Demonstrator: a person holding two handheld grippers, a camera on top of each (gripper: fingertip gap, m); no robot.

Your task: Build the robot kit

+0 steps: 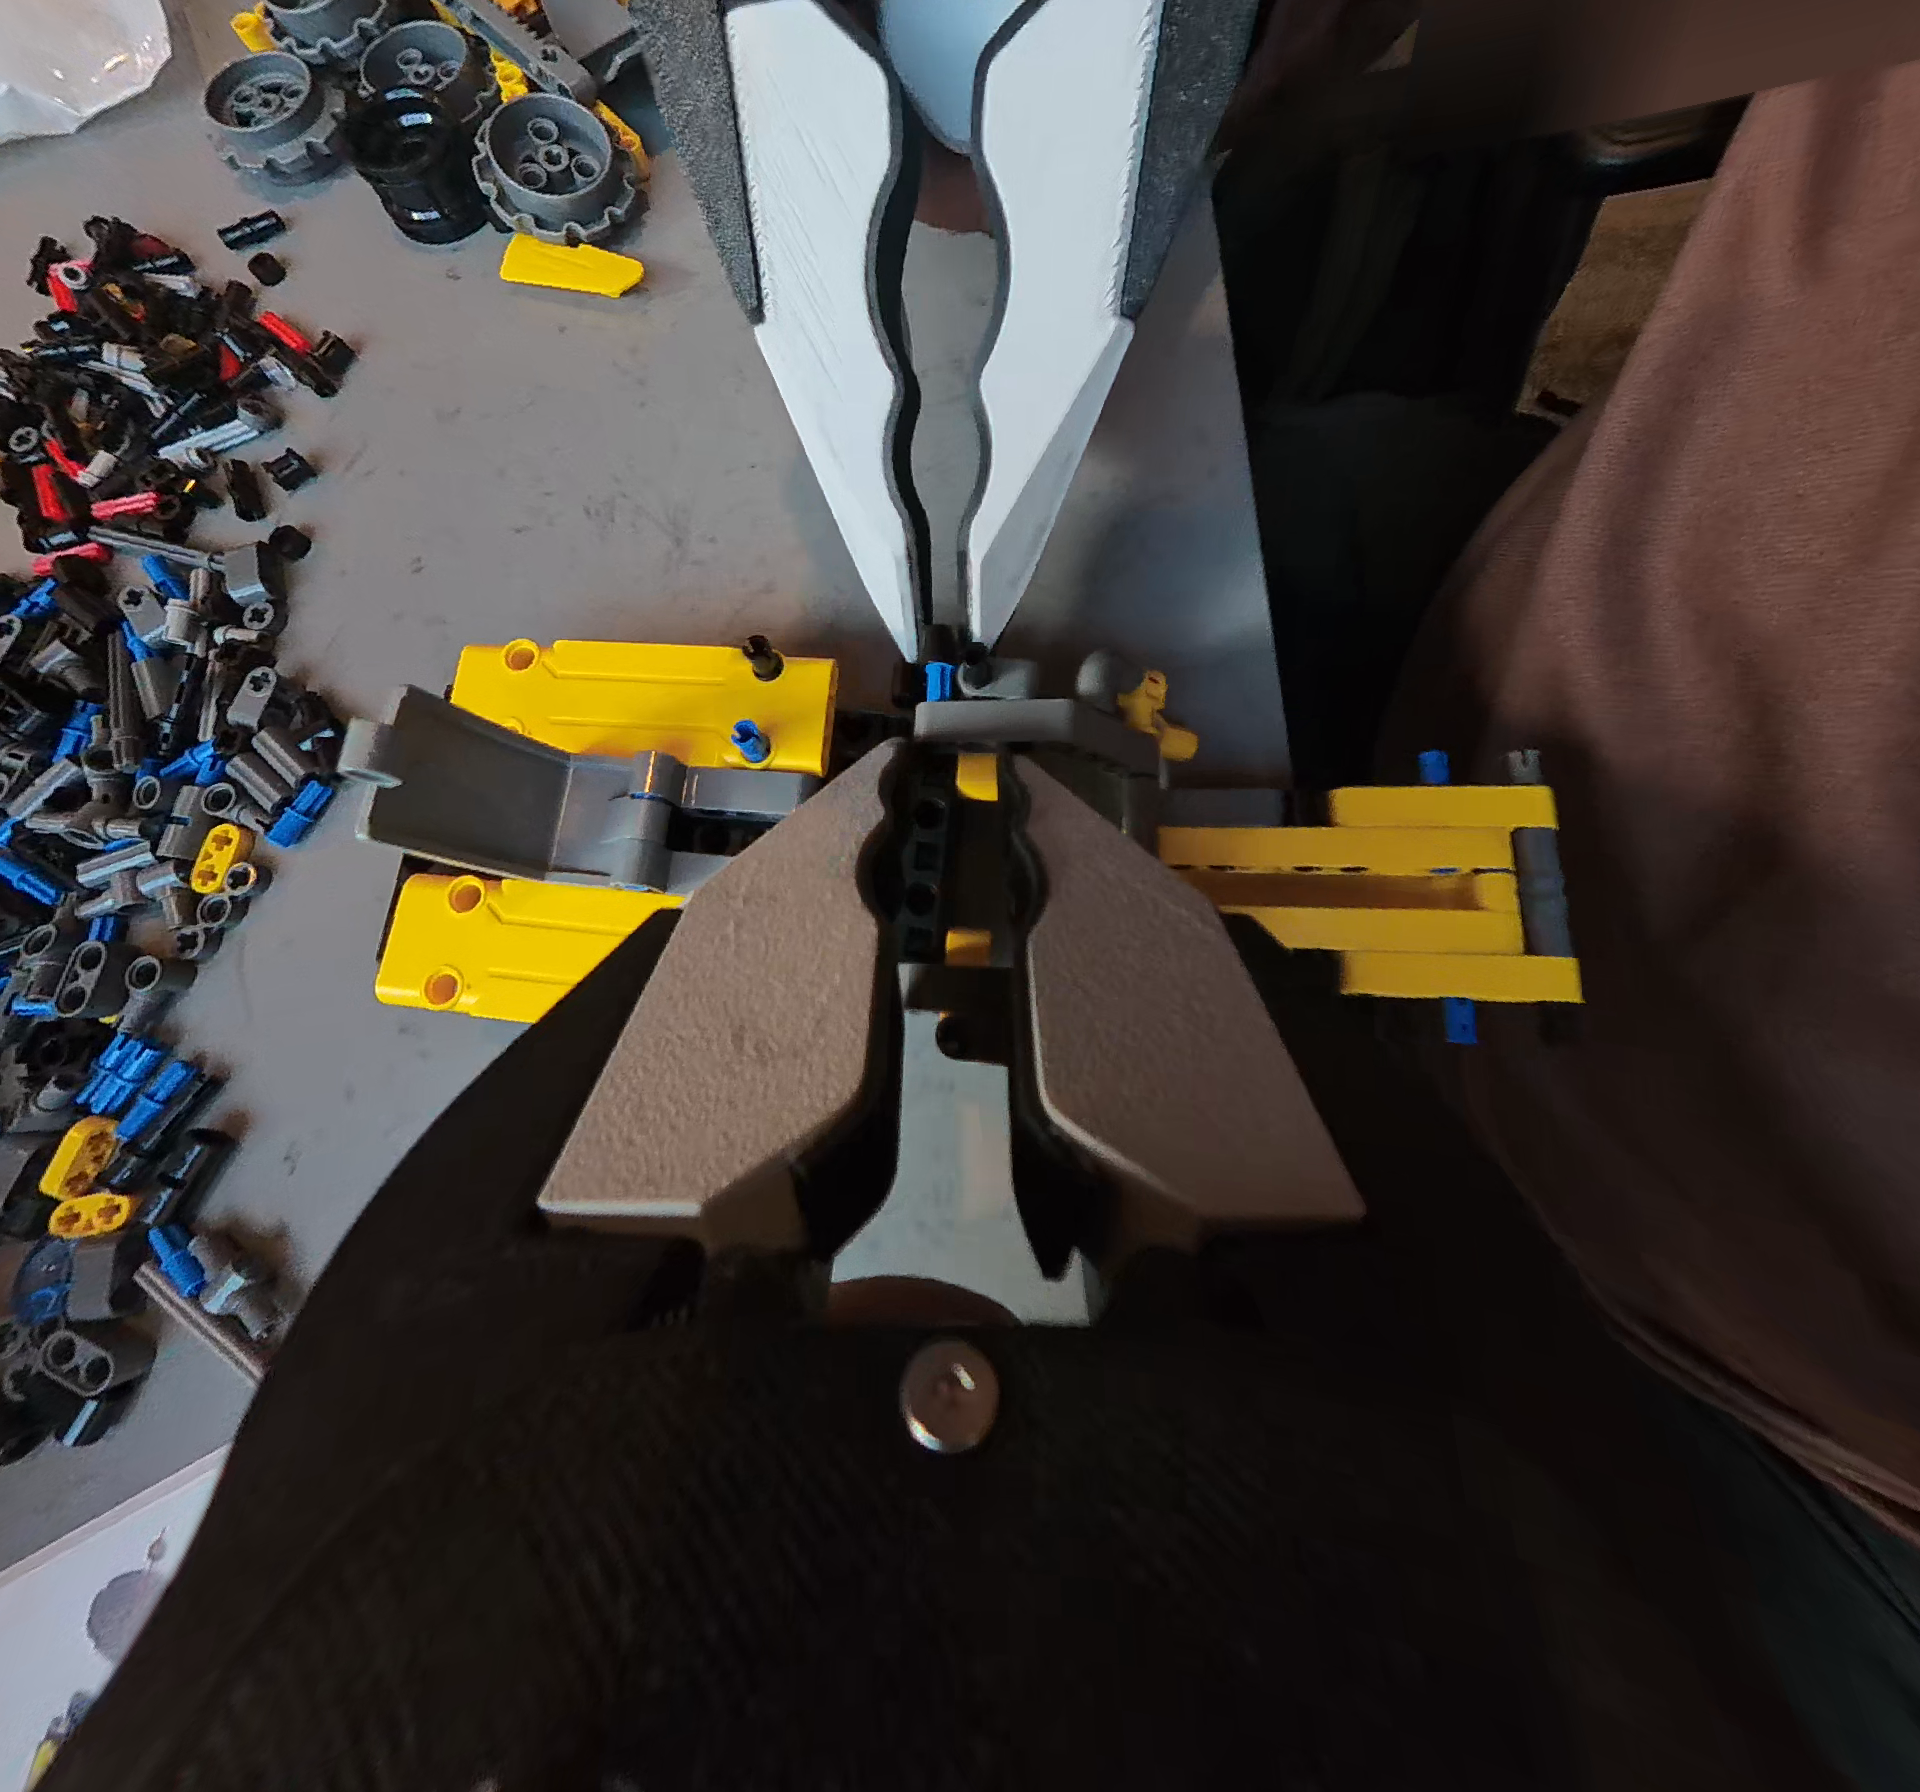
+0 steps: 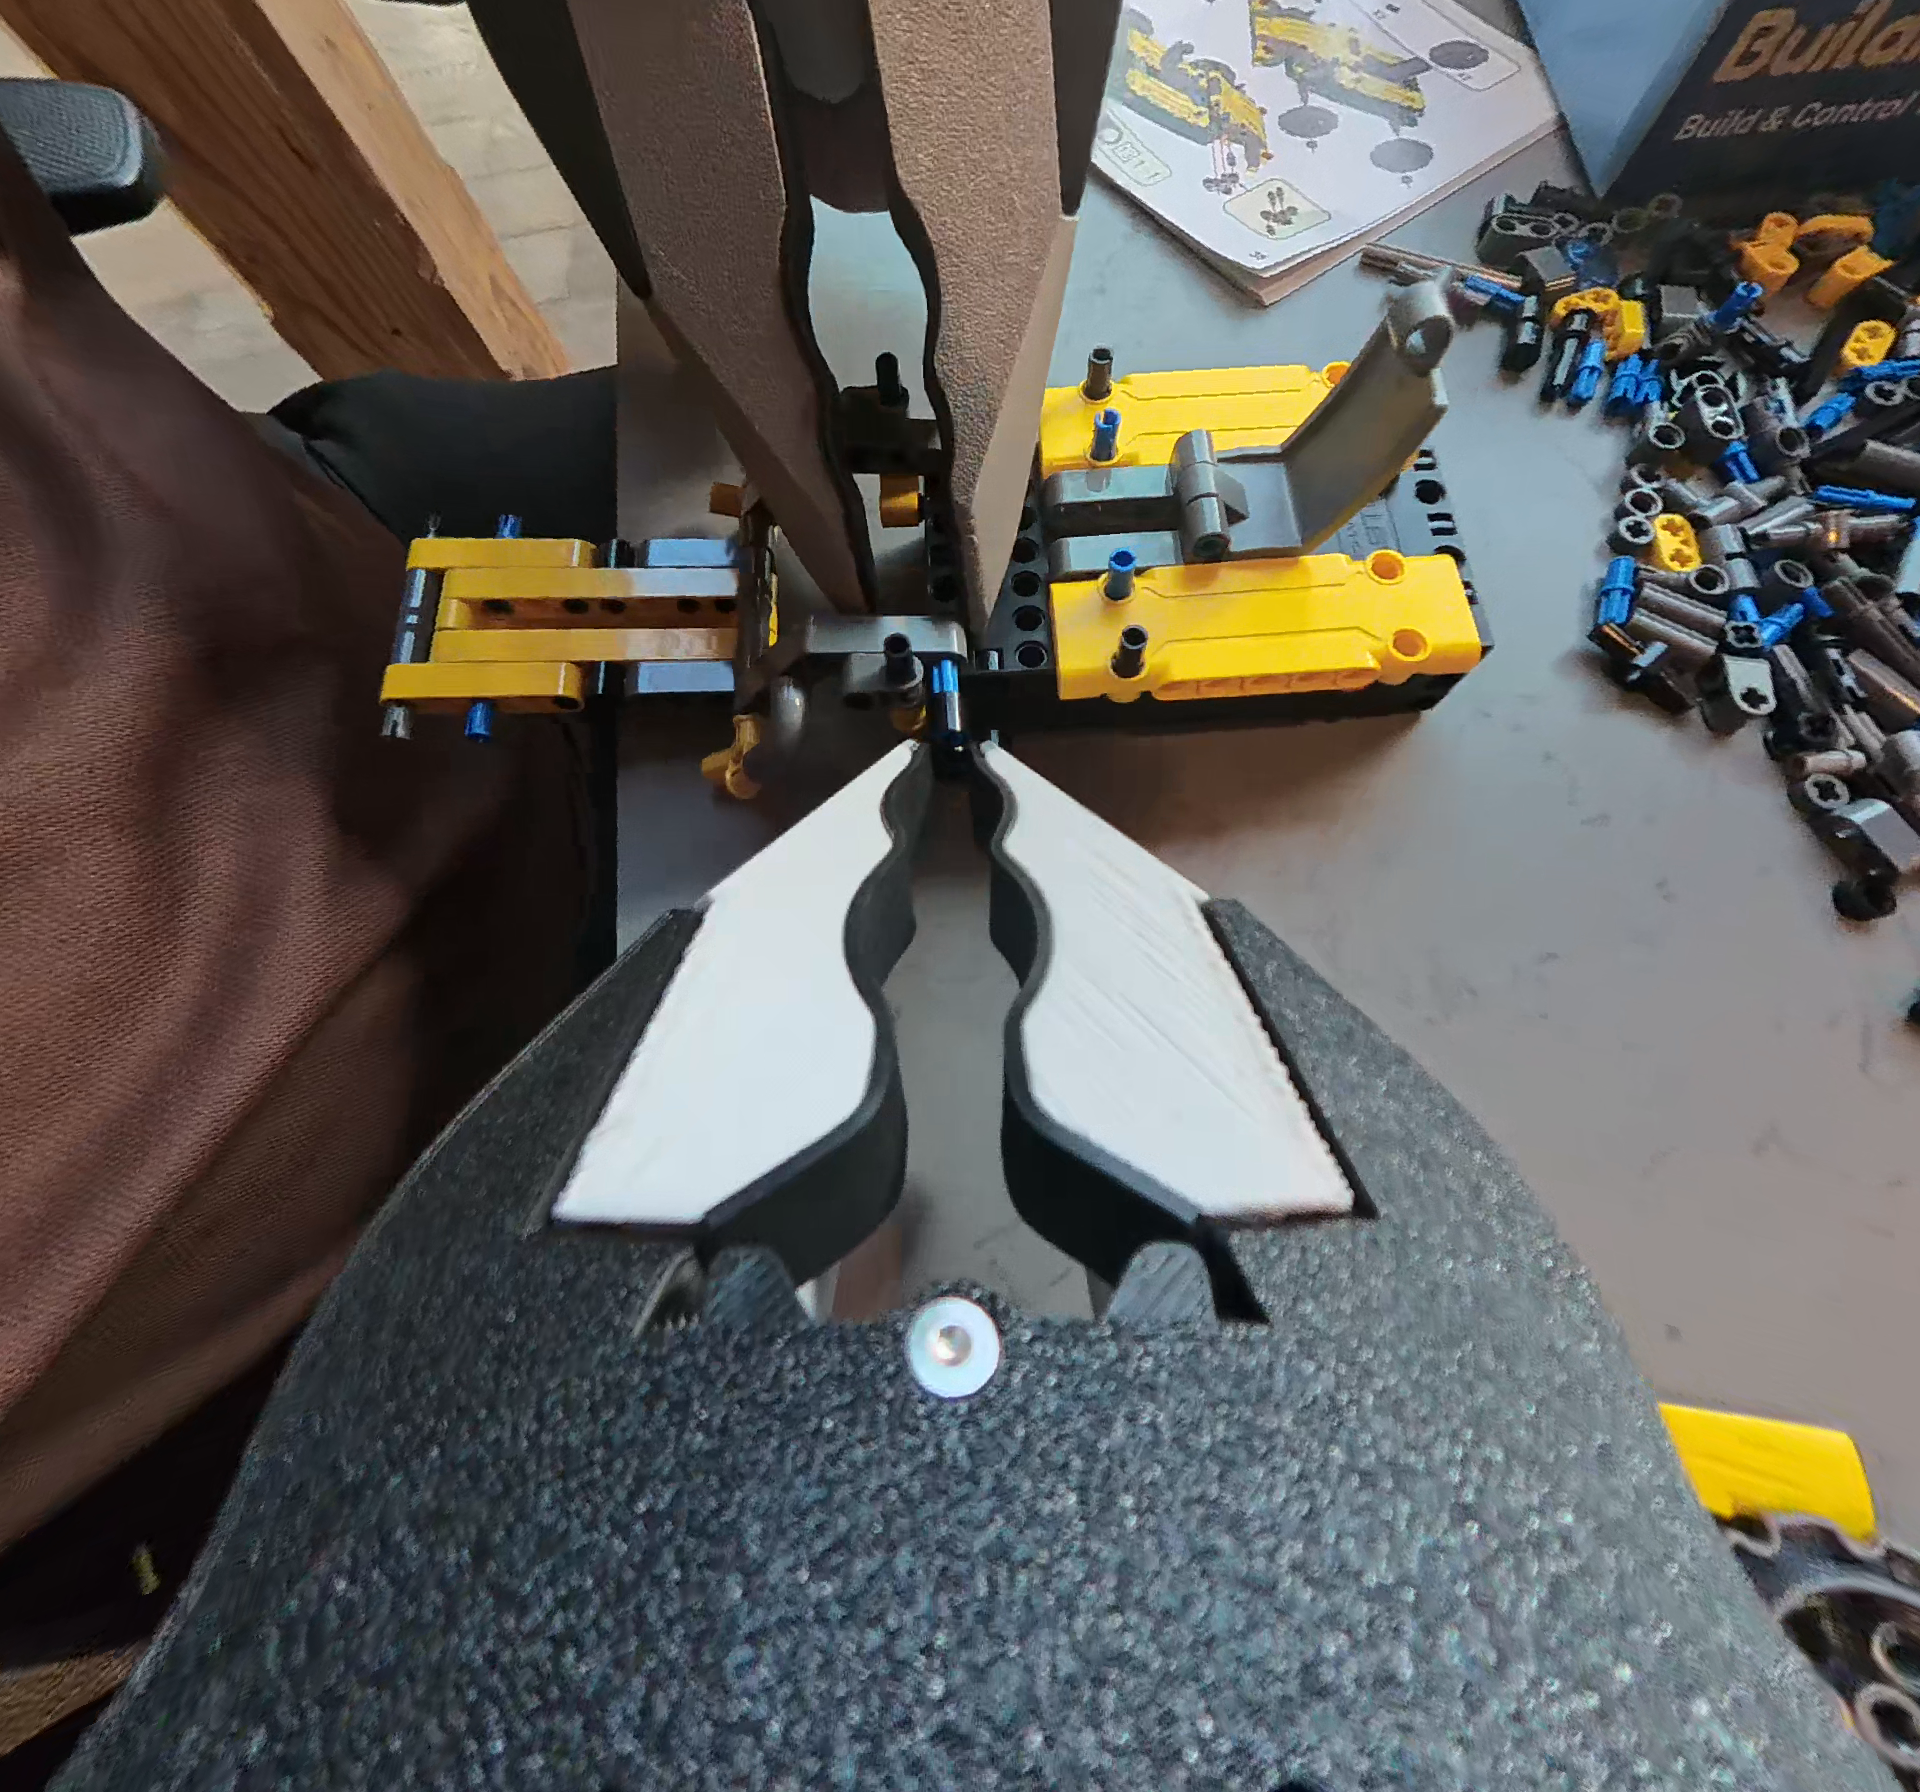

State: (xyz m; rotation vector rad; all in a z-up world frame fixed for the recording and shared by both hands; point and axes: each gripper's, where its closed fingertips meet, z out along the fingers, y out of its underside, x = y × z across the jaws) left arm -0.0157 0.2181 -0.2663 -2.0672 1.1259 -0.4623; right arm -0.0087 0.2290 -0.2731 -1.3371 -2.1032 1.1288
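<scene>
A yellow, grey and black building-brick model (image 1: 644, 693) lies on the grey table (image 1: 582, 454), with a grey seat piece (image 1: 488, 797) and a yellow arm (image 1: 1403, 869) that overhangs the table edge. My left gripper (image 1: 954, 776), with brown fingers, is shut on the model's black middle beam (image 1: 925, 849). In the right wrist view it comes down from above (image 2: 920, 604). My right gripper (image 2: 948, 755), with white fingers, is shut on a small blue and black pin (image 2: 943, 693) at the model's grey centre piece (image 2: 883, 636). It also shows in the left wrist view (image 1: 948, 649).
A pile of small blue, grey, black and red pins (image 1: 125, 703) lies to one side, with grey wheel hubs (image 1: 416, 80) and a clear bag (image 1: 62, 7) beyond. An instruction booklet (image 2: 1299, 80) and a box (image 2: 1766, 28) lie behind. A person's brown garment (image 1: 1662, 703) is past the table edge. My left and right fingertips are right by each other.
</scene>
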